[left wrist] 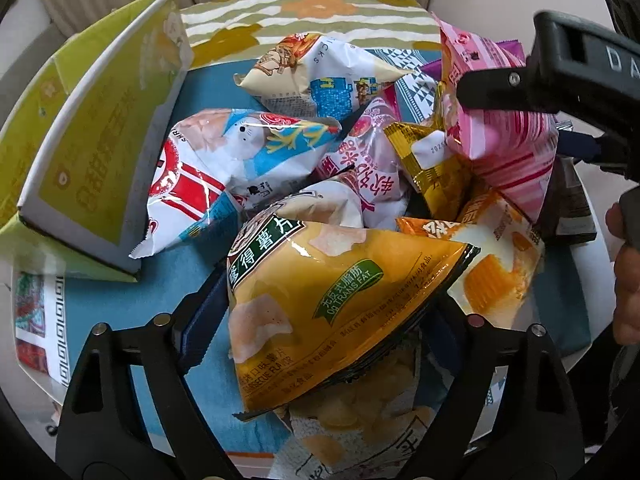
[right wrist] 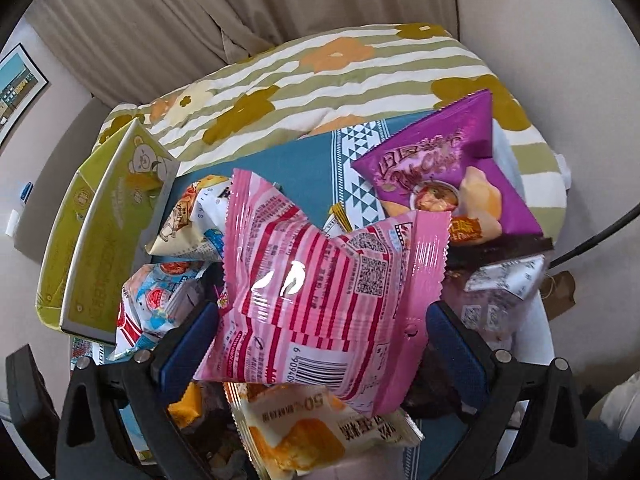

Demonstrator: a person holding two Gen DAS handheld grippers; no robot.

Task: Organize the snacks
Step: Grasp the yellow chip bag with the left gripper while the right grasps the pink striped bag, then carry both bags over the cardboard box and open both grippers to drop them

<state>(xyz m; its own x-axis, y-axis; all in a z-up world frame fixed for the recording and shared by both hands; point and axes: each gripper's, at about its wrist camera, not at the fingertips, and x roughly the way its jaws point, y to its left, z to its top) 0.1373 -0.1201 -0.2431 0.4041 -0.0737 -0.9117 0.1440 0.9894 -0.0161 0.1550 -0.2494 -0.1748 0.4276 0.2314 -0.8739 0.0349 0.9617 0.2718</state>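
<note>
A pile of snack bags lies on a blue cloth (left wrist: 192,264). My left gripper (left wrist: 320,320) is shut on a yellow potato chip bag (left wrist: 332,300) and holds it over the pile. My right gripper (right wrist: 320,332) is shut on a pink striped snack bag (right wrist: 320,300); it shows in the left wrist view (left wrist: 508,148) at the upper right, raised above the other bags. Below them lie a red, white and blue shrimp snack bag (left wrist: 224,168), an orange bag (left wrist: 496,252), a gold packet (left wrist: 424,160) and a purple chip bag (right wrist: 444,176).
An open green cardboard box (left wrist: 92,140) stands at the left of the pile, also in the right wrist view (right wrist: 108,232). A striped flowered cushion (right wrist: 320,76) lies behind. A dark brown packet (left wrist: 568,208) sits at the right edge. Curtains hang behind.
</note>
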